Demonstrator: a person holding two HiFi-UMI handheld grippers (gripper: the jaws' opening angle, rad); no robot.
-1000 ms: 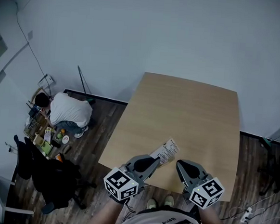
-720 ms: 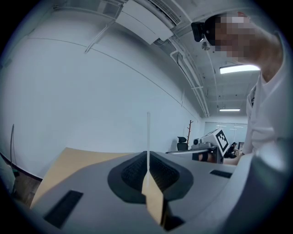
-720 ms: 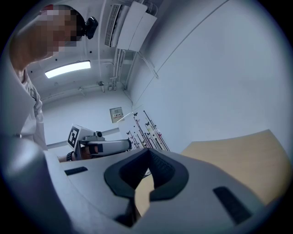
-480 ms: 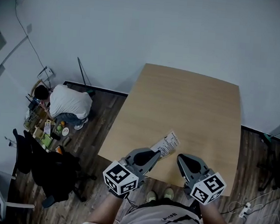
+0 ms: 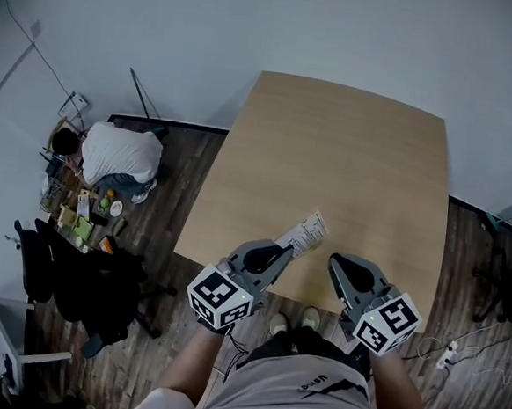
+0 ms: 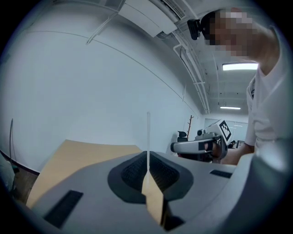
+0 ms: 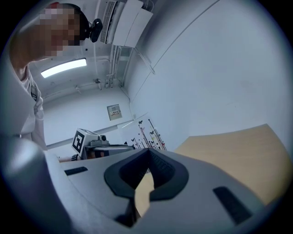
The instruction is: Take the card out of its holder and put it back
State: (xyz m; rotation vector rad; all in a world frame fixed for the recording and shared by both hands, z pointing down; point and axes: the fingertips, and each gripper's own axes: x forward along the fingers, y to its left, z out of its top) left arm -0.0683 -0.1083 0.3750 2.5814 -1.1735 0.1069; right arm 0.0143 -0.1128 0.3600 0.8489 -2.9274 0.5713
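A head view looks steeply down on a pale wooden table (image 5: pixel 347 162) set against a white wall.

The left gripper (image 5: pixel 281 250) has its jaws pressed together on one end of the card holder (image 5: pixel 304 234). This is a flat white piece with dark print, and the card cannot be told apart from its sleeve. The holder juts out past the jaw tips, ahead and a little toward the right gripper's side, over the near edge of the table. Whether it touches the tabletop cannot be told.

In the left gripper view the left gripper (image 6: pixel 148 153) clamps the card holder (image 6: pixel 148 130), which is seen edge-on as a thin pale line. The line rises straight out from between the two dark pads. The table (image 6: pixel 82 153) lies beyond and below the jaws.

The right gripper (image 5: pixel 339 266) hovers beside the left one, clear of the card holder and near the table's front edge. In its own view the right gripper (image 7: pixel 147 153) has its jaw tips drawn together with nothing between them. The table (image 7: pixel 233 146) stretches ahead of the jaws.

Far off to the left gripper's outer side, a person (image 5: pixel 117 155) in a white top crouches on the dark wood floor (image 5: pixel 177 202) among small items.
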